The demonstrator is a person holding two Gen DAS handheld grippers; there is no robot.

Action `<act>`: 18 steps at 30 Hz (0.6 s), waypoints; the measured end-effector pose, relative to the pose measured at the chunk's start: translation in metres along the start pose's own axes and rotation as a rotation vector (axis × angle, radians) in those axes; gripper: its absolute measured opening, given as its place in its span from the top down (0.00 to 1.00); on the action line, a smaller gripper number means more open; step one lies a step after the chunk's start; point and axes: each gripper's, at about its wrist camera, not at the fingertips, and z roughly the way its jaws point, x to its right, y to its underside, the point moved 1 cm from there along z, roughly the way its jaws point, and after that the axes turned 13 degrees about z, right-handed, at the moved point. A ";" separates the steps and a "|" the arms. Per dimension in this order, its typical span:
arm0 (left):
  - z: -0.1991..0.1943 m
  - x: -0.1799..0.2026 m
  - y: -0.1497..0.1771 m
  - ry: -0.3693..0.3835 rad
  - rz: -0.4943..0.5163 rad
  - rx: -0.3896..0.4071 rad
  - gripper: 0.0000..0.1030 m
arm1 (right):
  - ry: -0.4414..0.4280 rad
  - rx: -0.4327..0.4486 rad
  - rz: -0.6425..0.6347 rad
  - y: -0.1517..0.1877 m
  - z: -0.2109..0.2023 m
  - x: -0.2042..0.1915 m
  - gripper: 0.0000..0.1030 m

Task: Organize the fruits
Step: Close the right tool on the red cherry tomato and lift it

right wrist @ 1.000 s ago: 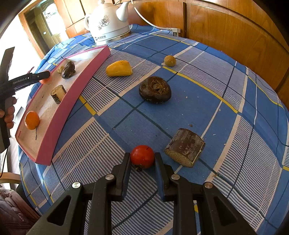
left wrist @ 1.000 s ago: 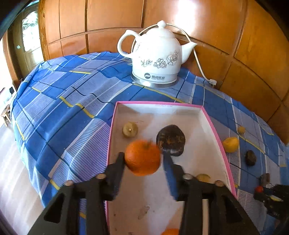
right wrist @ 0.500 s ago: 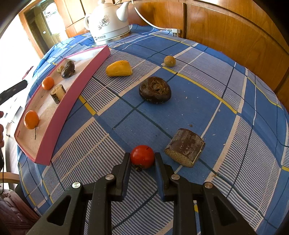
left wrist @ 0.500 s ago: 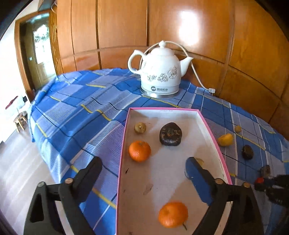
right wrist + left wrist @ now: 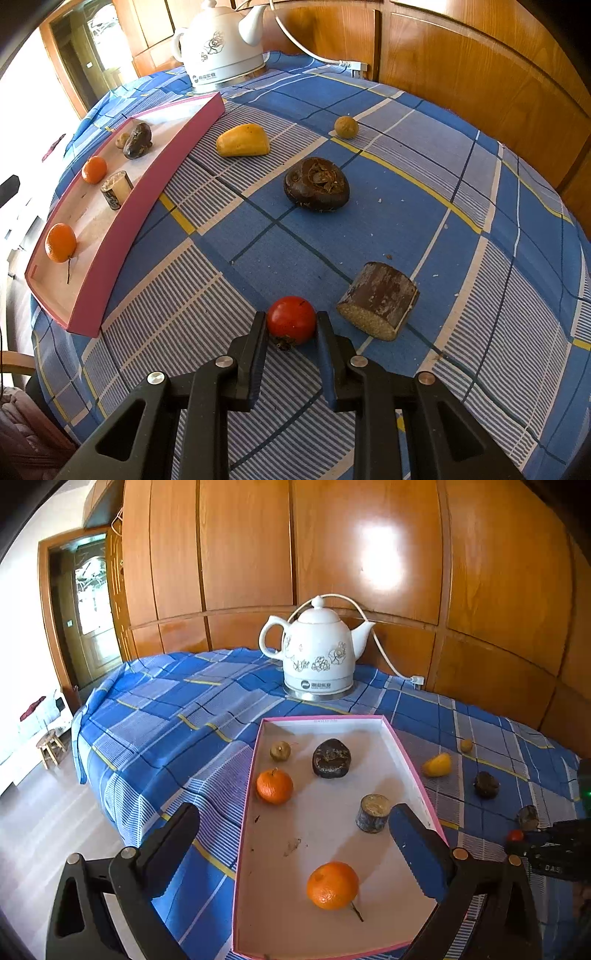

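A pink-rimmed white tray (image 5: 410,760) holds two oranges (image 5: 275,786) (image 5: 332,885), a dark wrinkled fruit (image 5: 331,757), a small brown fruit (image 5: 280,750) and a short cane piece (image 5: 373,813). My left gripper (image 5: 291,814) hovers above the tray's near half. Its jaws are opening wide and nothing is gripped between them. My right gripper (image 5: 291,318) rests on the blue checked cloth to the right of the tray, shut on a small red fruit (image 5: 291,322).
Loose on the cloth lie a yellow fruit (image 5: 243,144), a dark brown fruit (image 5: 317,188), a small round fruit (image 5: 346,126) and a cane chunk (image 5: 378,301). A white kettle (image 5: 317,653) with its cord stands behind the tray, against a wooden wall.
The left gripper let go of the orange, which now lies in the tray's far left part, then spread wide and drew back and up. The right gripper stayed still on the red fruit.
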 end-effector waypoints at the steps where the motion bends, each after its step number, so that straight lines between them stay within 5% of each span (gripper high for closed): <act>1: -0.002 0.000 0.000 -0.005 0.002 0.005 0.00 | 0.002 0.002 0.001 0.000 0.000 -0.001 0.75; 18: -0.014 -0.013 0.006 -0.038 -0.009 0.017 0.00 | 0.041 0.018 0.035 0.004 -0.007 -0.011 0.76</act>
